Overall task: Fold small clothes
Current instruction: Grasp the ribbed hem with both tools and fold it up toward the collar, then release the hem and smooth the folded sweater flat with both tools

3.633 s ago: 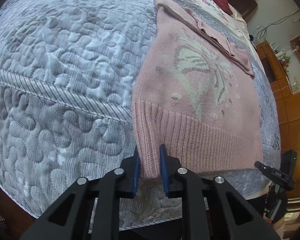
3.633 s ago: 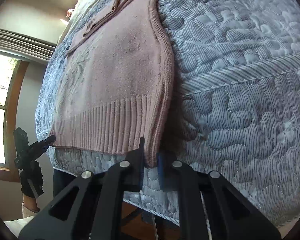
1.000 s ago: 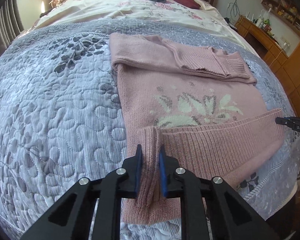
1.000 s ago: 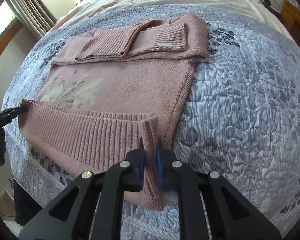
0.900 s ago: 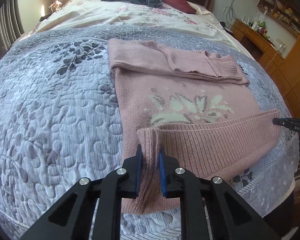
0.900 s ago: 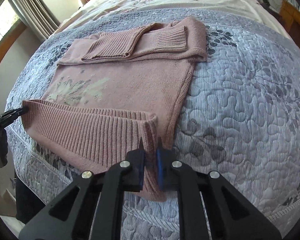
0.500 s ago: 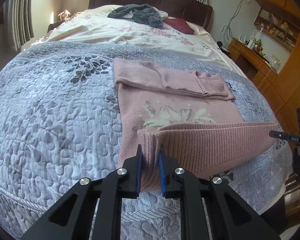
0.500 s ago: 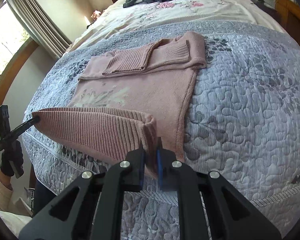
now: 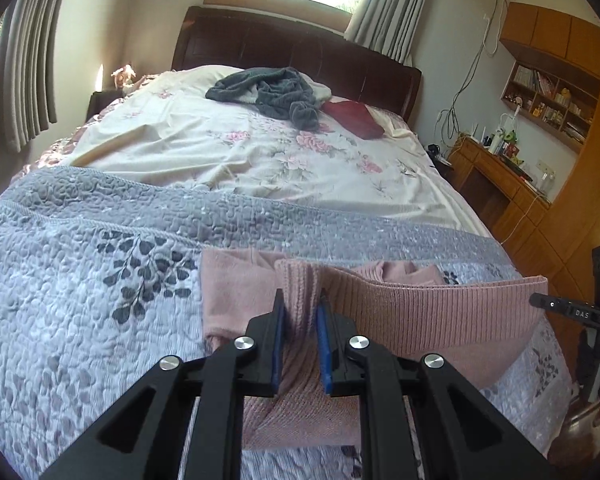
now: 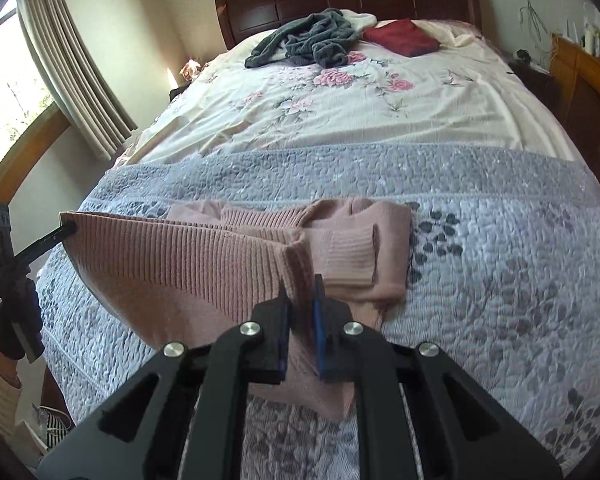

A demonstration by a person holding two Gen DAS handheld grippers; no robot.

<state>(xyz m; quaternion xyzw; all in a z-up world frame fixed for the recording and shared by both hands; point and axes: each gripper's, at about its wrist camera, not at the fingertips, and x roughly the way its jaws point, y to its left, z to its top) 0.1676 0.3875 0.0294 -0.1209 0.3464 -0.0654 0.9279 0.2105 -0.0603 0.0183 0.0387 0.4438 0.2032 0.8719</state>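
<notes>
A pink knit sweater (image 9: 428, 316) lies on the grey quilt, its ribbed hem lifted into a taut band between both grippers. My left gripper (image 9: 300, 312) is shut on the hem's left corner. My right gripper (image 10: 299, 288) is shut on the hem's right corner, and the sweater (image 10: 172, 264) stretches away to the left from it. Folded sleeves with ribbed cuffs (image 10: 348, 256) rest across the far part of the sweater. The raised hem hides the chest pattern. The other gripper's tip shows at each frame edge, right gripper (image 9: 540, 301) and left gripper (image 10: 70, 227).
The grey quilt (image 10: 500, 288) covers the near half of the bed; a floral sheet (image 10: 340, 116) covers the far half. A dark grey garment (image 10: 308, 40) and a red folded item (image 10: 400, 38) lie near the headboard. A wooden desk (image 9: 496, 176) stands to the right.
Both grippers have lifted the hem higher and carried it forward over the sweater's body toward the folded sleeves. The butterfly pattern is now covered.
</notes>
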